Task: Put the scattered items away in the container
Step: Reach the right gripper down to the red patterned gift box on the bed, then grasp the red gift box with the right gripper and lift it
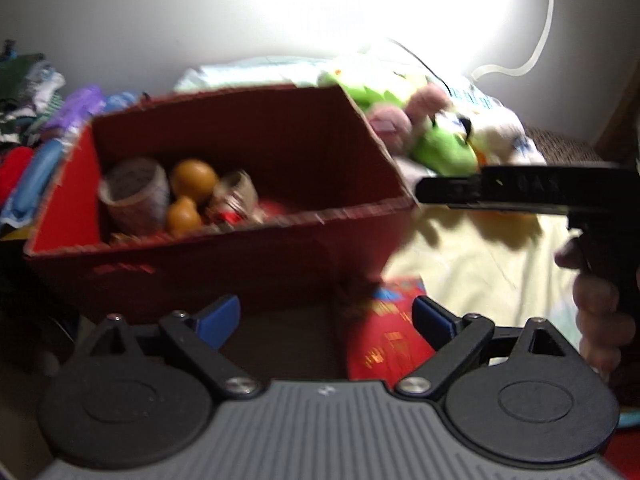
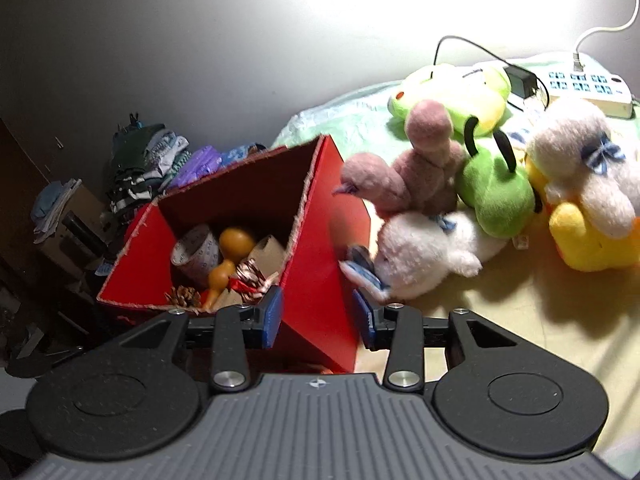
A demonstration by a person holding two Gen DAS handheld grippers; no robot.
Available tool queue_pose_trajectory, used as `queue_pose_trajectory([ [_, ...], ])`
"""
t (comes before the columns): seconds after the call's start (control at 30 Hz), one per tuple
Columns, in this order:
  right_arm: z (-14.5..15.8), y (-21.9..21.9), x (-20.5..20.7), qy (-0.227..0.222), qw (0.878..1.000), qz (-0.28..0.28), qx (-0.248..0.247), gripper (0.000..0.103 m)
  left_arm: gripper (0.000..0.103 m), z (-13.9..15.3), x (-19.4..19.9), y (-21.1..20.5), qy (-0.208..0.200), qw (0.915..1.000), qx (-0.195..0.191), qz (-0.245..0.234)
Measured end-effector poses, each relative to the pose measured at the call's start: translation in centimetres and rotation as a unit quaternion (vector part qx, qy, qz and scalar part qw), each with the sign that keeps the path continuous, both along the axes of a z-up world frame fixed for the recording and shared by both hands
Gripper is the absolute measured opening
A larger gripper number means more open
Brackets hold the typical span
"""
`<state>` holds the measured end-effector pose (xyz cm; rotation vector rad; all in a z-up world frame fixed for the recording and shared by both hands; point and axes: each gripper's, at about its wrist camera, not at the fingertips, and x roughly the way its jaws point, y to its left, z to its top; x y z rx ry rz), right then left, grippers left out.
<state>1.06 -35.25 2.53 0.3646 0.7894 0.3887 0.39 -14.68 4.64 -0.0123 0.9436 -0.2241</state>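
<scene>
Clearly, the red cardboard box (image 1: 224,240) sits just ahead of the left gripper (image 1: 326,322), a little to its left, open-topped with frayed pale edges; inside lie a patterned tape roll (image 1: 136,194), an orange gourd (image 1: 190,196) and a shiny crumpled wrapper (image 1: 236,200). The left gripper's blue pads stand wide apart, released, with nothing between them; a red packet (image 1: 384,340) lies beneath, toward its right pad, its print blurred. Farther right, the person's hand (image 1: 600,320) grips a black handle, cut off by the frame edge. From the right wrist view, the right gripper (image 2: 318,316) is parted with the box's near corner standing in the gap; whether the pads touch it is unclear. A pinecone (image 2: 184,294) shows in the box. Right of this gripper, plush toys crowd together: pink (image 2: 404,172), white (image 2: 424,256), green (image 2: 492,192).
</scene>
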Motion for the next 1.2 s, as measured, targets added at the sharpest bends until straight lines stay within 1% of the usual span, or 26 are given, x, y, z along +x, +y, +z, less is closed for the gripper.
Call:
queue_pose_trajectory([
  [0.07,-1.1,-0.1,0.0,0.029,0.999,0.005,-0.014,0.045,0.093,-1.5,0.3,-0.9,0.031,0.9994,-0.004,-0.013],
  [0.13,-2.1,-0.4,-0.2,0.051,0.999,0.004,-0.004,0.045,0.093,-2.6,0.6,-1.5,0.055,0.9983,-0.007,-0.021],
  [0.17,-2.4,-0.5,-0.3,0.056,0.998,0.006,0.002,0.045,0.093,-3.0,0.7,-1.7,0.062,0.9977,-0.009,-0.025],
  [0.3,-3.4,-0.2,-0.3,0.088,0.996,0.024,-0.002,0.045,0.094,-4.1,1.0,-2.6,0.085,0.9953,-0.020,-0.043],
  [0.4,-4.2,0.0,-0.2,0.111,0.993,0.033,-0.004,0.045,0.093,-4.8,1.1,-3.4,0.092,0.9942,-0.018,-0.052],
  [0.53,-5.5,0.3,0.0,0.150,0.988,0.045,0.010,0.045,0.092,-6.0,1.0,-4.0,0.096,0.9938,-0.008,-0.054],
  [0.57,-5.9,0.3,0.0,0.161,0.986,0.048,0.014,0.046,0.081,-6.3,1.0,-4.0,0.099,0.9935,-0.009,-0.056],
  [0.6,-6.2,0.4,0.1,0.169,0.984,0.050,0.016,0.048,0.080,-6.5,1.0,-3.9,0.101,0.9931,-0.011,-0.058],
  [0.63,-6.5,0.5,0.1,0.175,0.983,0.049,0.015,0.048,0.079,-6.6,1.0,-3.9,0.102,0.9930,-0.014,-0.057],
  [0.77,-7.0,0.4,0.1,0.189,0.980,0.048,0.028,0.056,0.079,-6.9,0.8,-3.6,0.099,0.9935,-0.022,-0.053],
  [0.87,-7.5,0.5,0.2,0.209,0.976,0.054,0.034,0.068,0.076,-6.7,0.7,-4.0,0.094,0.9936,-0.018,-0.060],
  [0.9,-7.7,0.5,0.2,0.216,0.974,0.055,0.038,0.071,0.077,-6.7,0.6,-4.3,0.093,0.9936,-0.014,-0.063],
  [1.03,-7.9,-0.1,0.2,0.223,0.972,0.056,0.049,0.069,0.076,-6.5,0.9,-5.0,0.092,0.9931,-0.005,-0.073],
  [1.1,-7.8,-0.8,0.2,0.226,0.971,0.052,0.055,0.067,0.076,-6.5,1.1,-5.3,0.093,0.9927,-0.009,-0.076],
  [1.2,-7.2,-2.3,-0.2,0.214,0.975,0.033,0.056,0.064,0.076,-6.3,1.0,-6.0,0.094,0.9909,-0.026,-0.093],
])
